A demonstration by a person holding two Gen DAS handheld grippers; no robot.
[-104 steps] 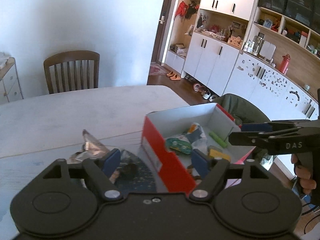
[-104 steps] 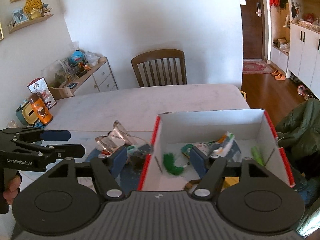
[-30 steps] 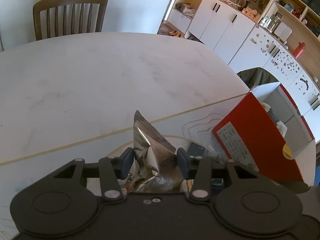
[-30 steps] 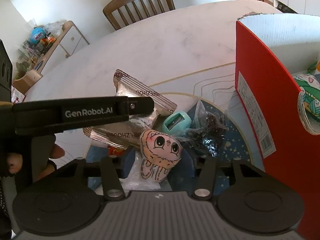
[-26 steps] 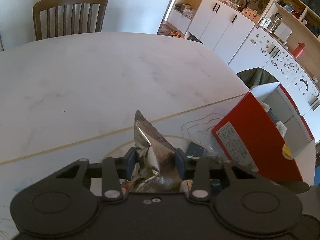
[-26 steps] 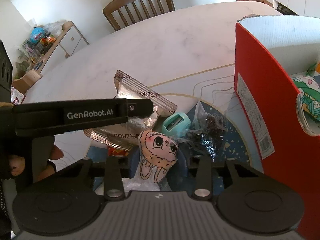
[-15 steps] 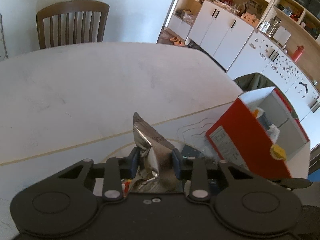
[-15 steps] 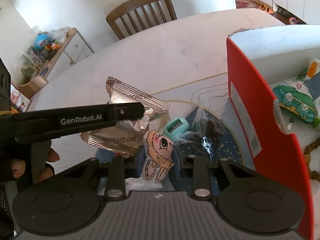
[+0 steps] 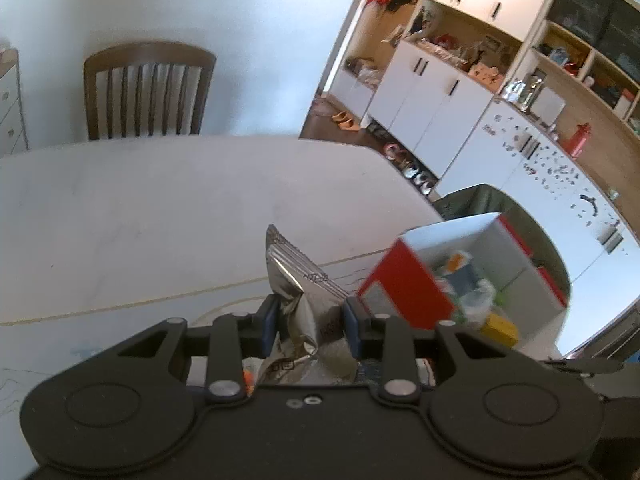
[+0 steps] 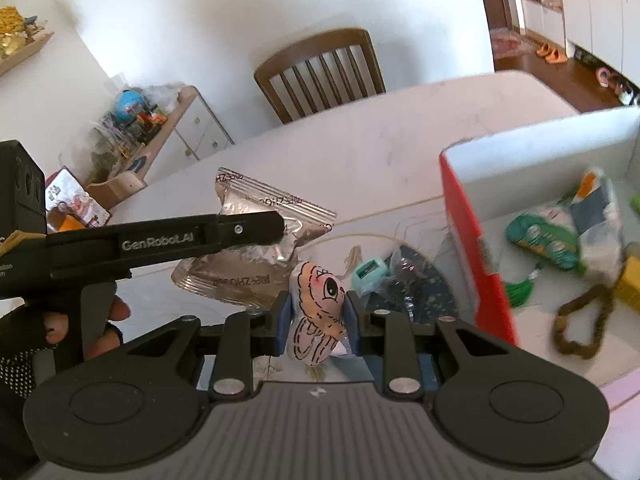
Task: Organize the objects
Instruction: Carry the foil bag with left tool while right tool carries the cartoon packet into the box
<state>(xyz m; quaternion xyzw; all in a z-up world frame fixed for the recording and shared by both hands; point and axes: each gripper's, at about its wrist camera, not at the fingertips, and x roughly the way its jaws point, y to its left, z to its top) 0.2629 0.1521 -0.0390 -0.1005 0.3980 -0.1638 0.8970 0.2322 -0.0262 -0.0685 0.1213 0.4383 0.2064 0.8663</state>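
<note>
A: While both tools hang above the white table [image 9: 120, 208], look at the left gripper [image 9: 309, 319]: its blue pads are pressed in on a crumpled silver foil packet [image 9: 298, 280], squeezing the middle so the serrated end sticks up and away from the camera.

B: And the right gripper [image 10: 316, 316] is just as narrow, pinching a pale pink cartoon-face toy [image 10: 318, 304] between its fingers. The toy is turned sideways, one big drawn eye facing us, black-lined stripes on its lower end.

A: From the right wrist view, the left tool reaches in from the left edge, level, with "GenRobot.AI" printed along its side. A gloved hand [image 10: 48, 328] grips the handle below, fingertips bare.

B: That same view shows the packet held clear of the tabletop, with printed lettering along its sealed edges.

A: To the right stands the red cardboard box [image 10: 476, 248], open at the top, white inside. In it lie a green patterned pouch [image 10: 548, 240], a green tassel [image 10: 520, 288] and a brown braided cord [image 10: 580, 324].

B: Between the toy and the box, a small teal sharpener [image 10: 370, 270] and a clear bag of dark bits [image 10: 404, 280] rest on a dark blue patterned mat [image 10: 432, 284].
</note>
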